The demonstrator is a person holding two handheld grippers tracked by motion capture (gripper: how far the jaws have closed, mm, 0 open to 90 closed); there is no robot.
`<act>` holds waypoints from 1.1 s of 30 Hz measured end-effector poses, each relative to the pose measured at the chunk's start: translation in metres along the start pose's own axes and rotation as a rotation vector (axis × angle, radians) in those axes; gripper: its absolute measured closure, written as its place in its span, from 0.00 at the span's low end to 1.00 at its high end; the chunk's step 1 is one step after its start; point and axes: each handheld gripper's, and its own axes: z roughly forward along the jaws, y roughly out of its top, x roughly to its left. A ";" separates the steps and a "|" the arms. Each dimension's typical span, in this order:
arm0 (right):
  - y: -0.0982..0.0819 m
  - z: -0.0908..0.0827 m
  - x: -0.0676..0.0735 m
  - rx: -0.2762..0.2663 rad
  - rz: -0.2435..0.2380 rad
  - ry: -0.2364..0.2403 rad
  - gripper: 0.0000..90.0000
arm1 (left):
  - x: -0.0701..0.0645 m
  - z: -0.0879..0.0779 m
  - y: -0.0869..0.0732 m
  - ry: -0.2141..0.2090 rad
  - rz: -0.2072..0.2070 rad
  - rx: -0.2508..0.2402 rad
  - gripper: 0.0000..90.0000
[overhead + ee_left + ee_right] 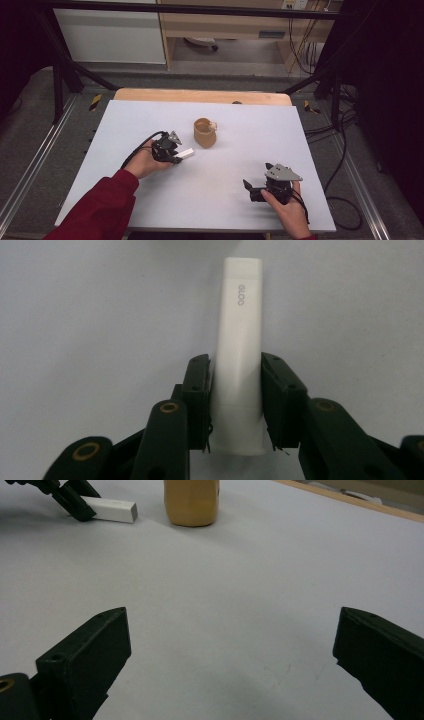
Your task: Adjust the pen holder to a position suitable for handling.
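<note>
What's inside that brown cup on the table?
From above, the brown cup shows a pale object at its rim; what it is can't be told. The cup's wall hides anything deeper inside.

Dark red long sleeve (100, 207) on left forearm, black two-jaw left gripper (175, 156) with brass-ringed screws (169, 407), grey three-cornered plate (283, 172) topping black right gripper (249, 189), black trailing cable (137, 149)

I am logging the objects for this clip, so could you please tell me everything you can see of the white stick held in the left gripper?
The white stick is a slim, flat-sided bar with rounded corners, apparently matte plastic, printed "GLOO" in grey near its far end. A faint seam near its held end suggests a cap. The left gripper is shut on it, the fingers pressing both long sides. It points toward the tan cup without touching it, low over the white tabletop.
</note>
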 end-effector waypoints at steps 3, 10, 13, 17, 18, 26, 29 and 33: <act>0.000 0.000 0.000 -0.001 0.002 -0.001 0.03 | 0.000 0.000 0.000 0.001 0.001 0.003 0.75; 0.000 0.000 0.000 -0.003 0.003 -0.001 0.03 | -0.010 -0.006 -0.007 0.013 0.006 -0.046 0.75; 0.000 0.000 0.000 -0.002 0.001 -0.003 0.03 | -0.018 -0.010 -0.013 0.018 -0.015 -0.125 0.75; 0.001 0.002 0.002 0.003 -0.002 -0.002 0.03 | -0.031 -0.015 -0.021 0.022 -0.038 -0.215 0.75; 0.001 0.002 0.002 0.004 -0.004 -0.003 0.03 | -0.034 -0.016 -0.024 0.026 -0.044 -0.240 0.75; 0.004 0.003 0.005 -0.012 0.046 0.002 0.03 | -0.048 -0.024 -0.032 0.064 -0.096 -0.401 0.75; 0.006 0.004 0.008 -0.031 0.072 0.003 0.03 | -0.049 -0.028 -0.033 0.062 -0.137 -0.469 0.75; 0.009 0.006 0.013 -0.037 0.102 0.008 0.03 | -0.055 -0.028 -0.036 0.070 -0.149 -0.537 0.75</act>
